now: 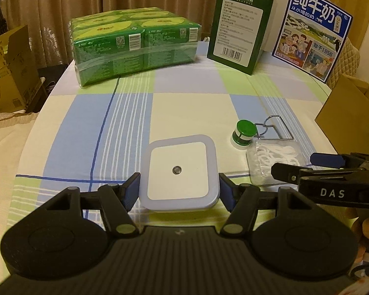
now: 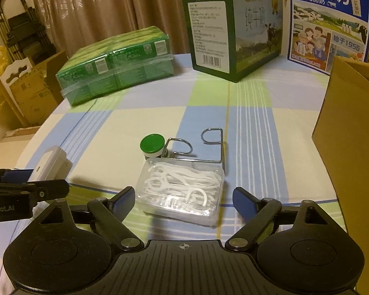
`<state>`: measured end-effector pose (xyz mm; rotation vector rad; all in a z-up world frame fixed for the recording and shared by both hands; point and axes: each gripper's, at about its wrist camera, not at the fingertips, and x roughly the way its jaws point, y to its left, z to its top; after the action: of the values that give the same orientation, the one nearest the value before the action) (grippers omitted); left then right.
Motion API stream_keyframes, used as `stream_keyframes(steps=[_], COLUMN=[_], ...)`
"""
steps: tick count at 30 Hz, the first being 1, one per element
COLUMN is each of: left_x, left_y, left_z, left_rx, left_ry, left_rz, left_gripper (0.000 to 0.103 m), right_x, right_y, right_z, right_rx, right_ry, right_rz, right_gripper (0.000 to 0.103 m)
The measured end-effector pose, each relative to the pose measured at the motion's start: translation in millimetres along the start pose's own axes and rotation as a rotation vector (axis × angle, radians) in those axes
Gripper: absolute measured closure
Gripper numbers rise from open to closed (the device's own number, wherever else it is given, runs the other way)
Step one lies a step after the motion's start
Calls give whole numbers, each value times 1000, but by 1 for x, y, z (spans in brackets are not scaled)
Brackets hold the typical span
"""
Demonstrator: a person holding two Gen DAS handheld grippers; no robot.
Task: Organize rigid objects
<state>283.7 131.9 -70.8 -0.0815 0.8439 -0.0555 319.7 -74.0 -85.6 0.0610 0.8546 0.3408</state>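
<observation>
With the white square box clamped by the left gripper, the floss-pick case should be centred between the right gripper's parted jaws before squeezing.

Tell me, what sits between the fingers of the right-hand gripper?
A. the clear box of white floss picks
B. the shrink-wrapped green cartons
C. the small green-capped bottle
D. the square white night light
A: in the right wrist view the clear box of floss picks lies between the fingers of the right gripper, which stand apart from its sides, while the green-capped bottle sits farther back.
</observation>
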Motion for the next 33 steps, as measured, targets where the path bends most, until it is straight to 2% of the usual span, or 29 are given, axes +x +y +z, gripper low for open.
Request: stream_keyframes(steps=[5,17,27,33], left_x=[2,5,6,9], left_y=[2,1,0,-2], left_z=[0,-1,-1,-3], left_rx=[-10,-16,-10,-2], left_ry=[2,7,9,16], left_rz=[2,-6,-10,-14], left_gripper=[42,42,42,42], right_x=[6,28,36,34], right_y=[4,9,13,12], right_z=[0,3,-6,-8], right_rx=[10,-9,-95,-93], right_ry=[5,25,41,43], right_rz=[10,-36,-58,-55], right_gripper=[18,17,18,20])
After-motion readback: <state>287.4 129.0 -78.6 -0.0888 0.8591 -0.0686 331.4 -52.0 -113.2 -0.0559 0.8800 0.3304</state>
